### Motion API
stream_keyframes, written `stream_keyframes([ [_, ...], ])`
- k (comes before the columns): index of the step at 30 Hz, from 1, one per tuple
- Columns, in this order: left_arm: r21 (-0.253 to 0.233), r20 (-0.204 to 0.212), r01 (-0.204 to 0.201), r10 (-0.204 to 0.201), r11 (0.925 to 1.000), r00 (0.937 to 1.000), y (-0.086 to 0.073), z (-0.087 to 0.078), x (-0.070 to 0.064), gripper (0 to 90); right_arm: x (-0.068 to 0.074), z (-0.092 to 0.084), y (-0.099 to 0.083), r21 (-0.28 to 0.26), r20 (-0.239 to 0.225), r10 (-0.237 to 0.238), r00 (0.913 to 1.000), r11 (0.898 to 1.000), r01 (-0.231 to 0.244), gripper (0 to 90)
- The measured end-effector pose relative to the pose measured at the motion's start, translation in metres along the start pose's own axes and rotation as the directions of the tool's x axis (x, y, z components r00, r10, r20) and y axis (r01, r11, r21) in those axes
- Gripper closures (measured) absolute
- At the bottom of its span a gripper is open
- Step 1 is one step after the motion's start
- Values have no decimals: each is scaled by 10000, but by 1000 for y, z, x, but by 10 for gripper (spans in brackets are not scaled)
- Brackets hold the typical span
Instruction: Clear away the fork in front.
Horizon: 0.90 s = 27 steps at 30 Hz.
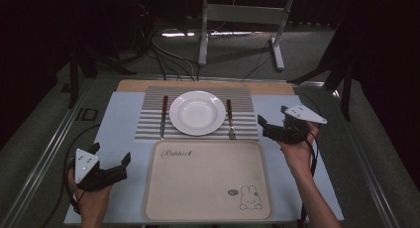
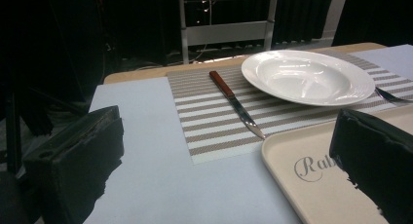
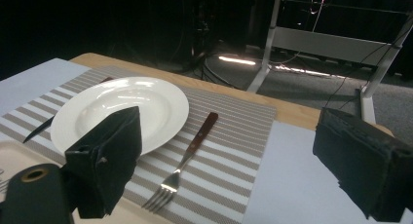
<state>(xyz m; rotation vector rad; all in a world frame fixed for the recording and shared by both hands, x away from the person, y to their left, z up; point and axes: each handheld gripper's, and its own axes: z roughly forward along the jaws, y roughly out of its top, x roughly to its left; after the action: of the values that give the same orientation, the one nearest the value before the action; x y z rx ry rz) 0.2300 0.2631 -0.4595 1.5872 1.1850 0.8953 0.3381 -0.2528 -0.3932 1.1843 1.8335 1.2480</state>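
Plate [image 1: 197, 112] upper centre of frame, on striped placemat [image 1: 247, 126], knife [image 1: 163, 115] and fork [image 1: 230, 118] flanking as a place setting. Left gripper [image 1: 113, 161] and right gripper [image 1: 272, 125] both spread, empty, outside the empty tray [image 1: 208, 181].

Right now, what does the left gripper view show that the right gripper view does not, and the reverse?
Left gripper view alone: the whole wooden-handled table knife lying on the striped placemat, and the "Rab" lettering on the beige plastic tray.

Right gripper view alone: the wooden-handled fork in full, to the plate's right on the mat.

Both: the empty white round plate, the mat, the pale blue table cover, a tray corner, and open black jaws holding nothing.
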Motion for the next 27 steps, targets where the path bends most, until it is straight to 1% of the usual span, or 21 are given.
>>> stream_keyframes([
  [3, 7, -4, 16, -16, 10000, 10000, 0, 0, 0, 0, 0, 6, 4, -34, 10, 35, 10000, 10000, -35, 105],
  [9, 3, 7, 14, -14, 10000, 10000, 0, 0, 1, 0, 2, 19, 10, 70, 27, 75, 10000, 9999, -75, 105],
  [14, 5, 11, 7, -7, 10000, 10000, 0, 0, 1, 0, 2, 26, 14, 85, 76, 72, 9999, 9999, -72, 105],
  [17, 1, 16, 8, -8, 10000, 10000, 0, 0, 1, 0, 2, 32, 17, 57, -32, 310, 9995, 9995, -310, 105],
  [19, 5, 19, 7, -7, 10000, 10000, 0, 0, 1, 0, 3, 35, 19, 36, -48, 372, 9993, 9993, -372, 105],
  [27, 2, 24, 6, -6, 10000, 10000, 0, 0, 1, 0, 6, 47, 24, 135, -17, 340, 9994, 9993, -340, 105],
])
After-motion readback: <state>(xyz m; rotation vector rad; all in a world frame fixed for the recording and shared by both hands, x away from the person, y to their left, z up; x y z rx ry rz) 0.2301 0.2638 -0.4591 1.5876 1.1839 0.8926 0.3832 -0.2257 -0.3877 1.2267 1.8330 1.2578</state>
